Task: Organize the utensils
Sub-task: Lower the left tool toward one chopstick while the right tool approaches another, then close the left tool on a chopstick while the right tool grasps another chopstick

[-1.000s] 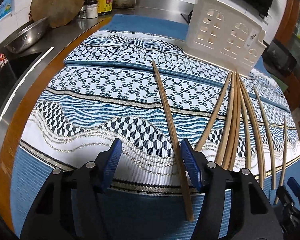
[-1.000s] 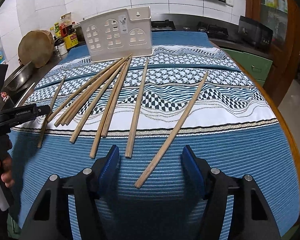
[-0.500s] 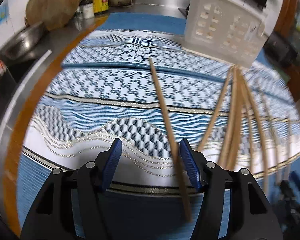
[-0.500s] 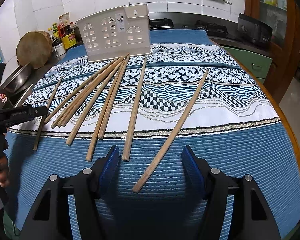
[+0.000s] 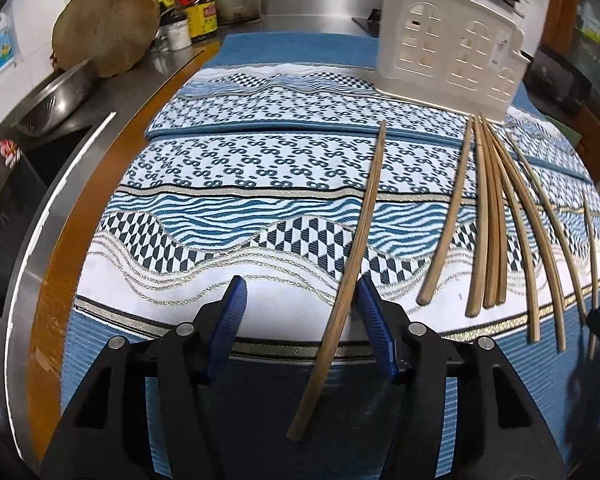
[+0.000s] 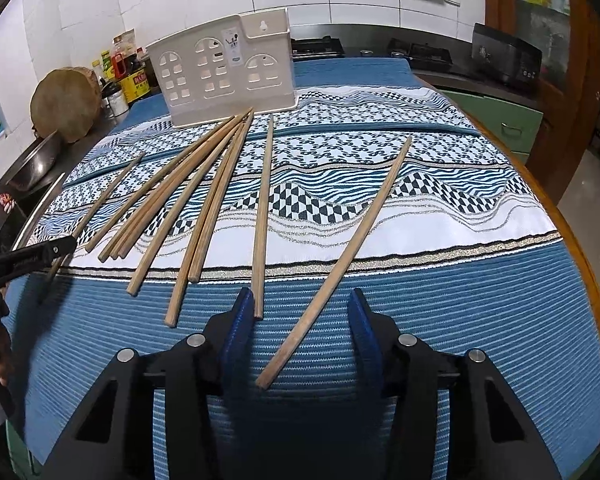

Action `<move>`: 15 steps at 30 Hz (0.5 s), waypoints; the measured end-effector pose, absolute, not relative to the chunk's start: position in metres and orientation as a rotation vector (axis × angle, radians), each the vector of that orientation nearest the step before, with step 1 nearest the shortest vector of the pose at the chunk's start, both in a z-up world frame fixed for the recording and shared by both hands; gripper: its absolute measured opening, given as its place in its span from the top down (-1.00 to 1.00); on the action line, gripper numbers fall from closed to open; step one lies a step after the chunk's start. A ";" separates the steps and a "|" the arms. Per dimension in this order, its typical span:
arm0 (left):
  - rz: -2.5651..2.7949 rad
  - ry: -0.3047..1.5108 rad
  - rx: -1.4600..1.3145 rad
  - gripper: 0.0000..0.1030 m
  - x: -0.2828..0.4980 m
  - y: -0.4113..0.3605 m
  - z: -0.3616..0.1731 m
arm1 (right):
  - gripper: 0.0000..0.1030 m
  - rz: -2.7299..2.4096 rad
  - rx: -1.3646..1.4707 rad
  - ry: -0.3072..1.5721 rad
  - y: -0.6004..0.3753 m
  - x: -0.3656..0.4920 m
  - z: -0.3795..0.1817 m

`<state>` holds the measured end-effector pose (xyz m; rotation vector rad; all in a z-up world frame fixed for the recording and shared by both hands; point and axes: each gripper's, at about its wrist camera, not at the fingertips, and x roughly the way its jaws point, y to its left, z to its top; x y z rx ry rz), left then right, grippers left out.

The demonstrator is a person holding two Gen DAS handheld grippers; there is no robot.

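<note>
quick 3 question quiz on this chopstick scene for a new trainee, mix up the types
1. True or false: the white holder lies flat on the cloth.
2. What lies between the right gripper's jaws? A) a spoon B) a lone chopstick C) nothing
3. Which gripper pad does the chopstick between the left gripper's jaws lie closest to?

Key:
1. False; it stands upright at the far end.
2. B; the jaws have just been closing around it, not yet pressing.
3. The right-hand pad; the jaws are open.
</note>
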<state>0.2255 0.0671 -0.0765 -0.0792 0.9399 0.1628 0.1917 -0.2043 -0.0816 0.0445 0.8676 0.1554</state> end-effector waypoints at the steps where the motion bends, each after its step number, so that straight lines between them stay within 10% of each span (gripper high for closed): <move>1: 0.161 0.937 -0.072 -0.09 0.224 0.065 -0.076 | 0.11 0.156 0.047 0.868 -0.204 0.192 -0.082; 15: 0.072 0.901 -0.007 -0.14 0.209 0.063 -0.077 | 0.46 0.132 0.092 0.842 -0.214 0.178 -0.074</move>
